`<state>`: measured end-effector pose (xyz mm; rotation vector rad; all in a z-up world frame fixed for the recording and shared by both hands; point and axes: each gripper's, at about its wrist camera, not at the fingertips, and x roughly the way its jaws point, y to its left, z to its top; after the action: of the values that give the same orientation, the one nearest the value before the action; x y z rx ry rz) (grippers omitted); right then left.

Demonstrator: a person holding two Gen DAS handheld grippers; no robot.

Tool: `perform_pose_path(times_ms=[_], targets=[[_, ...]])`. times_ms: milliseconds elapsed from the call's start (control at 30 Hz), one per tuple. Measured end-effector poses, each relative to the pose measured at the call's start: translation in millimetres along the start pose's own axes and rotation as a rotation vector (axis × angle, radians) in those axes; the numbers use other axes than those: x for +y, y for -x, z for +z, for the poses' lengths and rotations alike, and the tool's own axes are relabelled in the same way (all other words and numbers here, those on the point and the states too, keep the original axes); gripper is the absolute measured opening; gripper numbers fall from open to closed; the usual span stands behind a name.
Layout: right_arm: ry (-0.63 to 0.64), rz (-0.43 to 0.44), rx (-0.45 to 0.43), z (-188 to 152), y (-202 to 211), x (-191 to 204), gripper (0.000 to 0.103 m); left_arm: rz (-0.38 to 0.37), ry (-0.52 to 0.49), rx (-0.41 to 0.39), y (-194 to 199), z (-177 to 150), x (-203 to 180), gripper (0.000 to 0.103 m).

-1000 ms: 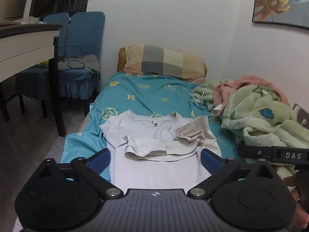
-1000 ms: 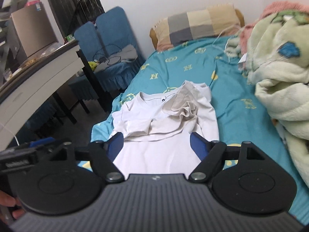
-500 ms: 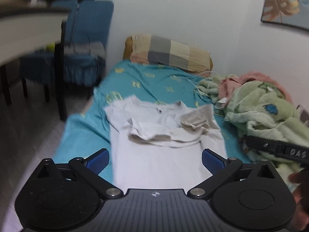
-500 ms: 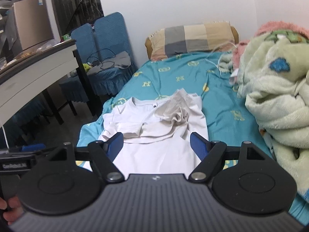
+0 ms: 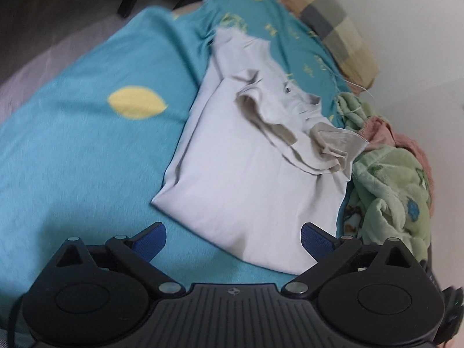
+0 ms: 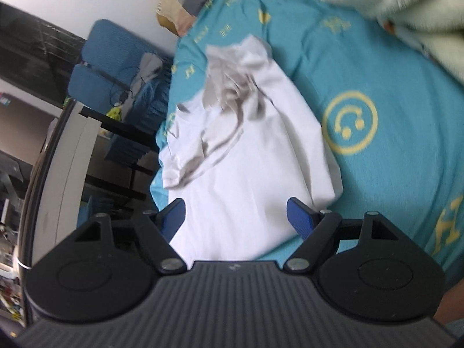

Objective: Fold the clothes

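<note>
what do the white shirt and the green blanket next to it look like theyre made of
White shirt: thin, matte knit, probably cotton jersey; it lies flat and creases softly at the folded-in sleeves. Green blanket: thick, fuzzy fleece or plush by its nap and bulky rolls. Exact fibres cannot be told.

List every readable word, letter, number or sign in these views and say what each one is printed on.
"H", yellow letter, on the teal bedsheet, near the right edge of the right wrist view.
Yellow smiley-face-in-a-circle sign, no letters, on the same sheet.
Plain yellow oval, no text, on the sheet in the left wrist view.
Smaller yellow marks towards the checked pillow: too blurred to read.
White shirt: a small dark dot near the collar, unreadable.
</note>
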<state>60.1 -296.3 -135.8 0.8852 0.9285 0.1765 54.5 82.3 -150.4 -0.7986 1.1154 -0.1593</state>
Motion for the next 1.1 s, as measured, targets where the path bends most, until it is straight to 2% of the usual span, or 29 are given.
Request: perform_pose_path(times_ms=[133, 233, 300, 400, 467, 533, 567, 600, 633, 733, 833, 1000, 1100], targets=[[-0.135, 0.039, 0.135, -2, -22, -19, 0.079, 0.015, 0.051, 0.071, -17, 2, 10, 0.098], [-0.206, 0.009, 0.186, -7, -38, -31, 0.079, 0.017, 0.068, 0.097, -30, 4, 11, 0.095], [-0.241, -0.021, 0.197, -8, -46, -39, 0.079, -0.003, 0.088, 0.077, -34, 6, 11, 0.095], [-0.287, -0.028, 0.156, -5, -49, -49, 0.075, -0.031, 0.113, 0.036, -37, 10, 11, 0.091], [-0.296, -0.023, 0.122, -3, -50, -52, 0.072, -0.036, 0.133, 0.011, -39, 14, 13, 0.081], [-0.281, -0.021, 0.093, -1, -51, -51, 0.065, -0.043, 0.160, -0.011, -41, 17, 15, 0.075], [-0.273, -0.022, 0.082, -1, -51, -51, 0.060, -0.046, 0.173, -0.019, -42, 18, 17, 0.070], [-0.268, -0.032, 0.079, -1, -53, -50, 0.048, -0.040, 0.176, -0.023, -42, 19, 18, 0.066], [-0.261, -0.044, 0.077, -1, -55, -50, 0.034, -0.033, 0.176, -0.026, -41, 19, 18, 0.057], [-0.225, -0.055, 0.065, 0, -55, -50, 0.019, -0.012, 0.177, -0.035, -40, 20, 20, 0.032], [-0.199, -0.033, 0.049, -1, -47, -44, 0.014, -0.021, 0.168, -0.037, -36, 23, 20, 0.015], [-0.171, 0.034, -0.002, 8, -25, -27, 0.013, -0.064, 0.122, -0.062, -9, 36, -4, 0.009], [-0.158, 0.066, -0.033, 18, -9, -8, 0.013, -0.099, 0.074, -0.116, 21, 44, -29, 0.008]])
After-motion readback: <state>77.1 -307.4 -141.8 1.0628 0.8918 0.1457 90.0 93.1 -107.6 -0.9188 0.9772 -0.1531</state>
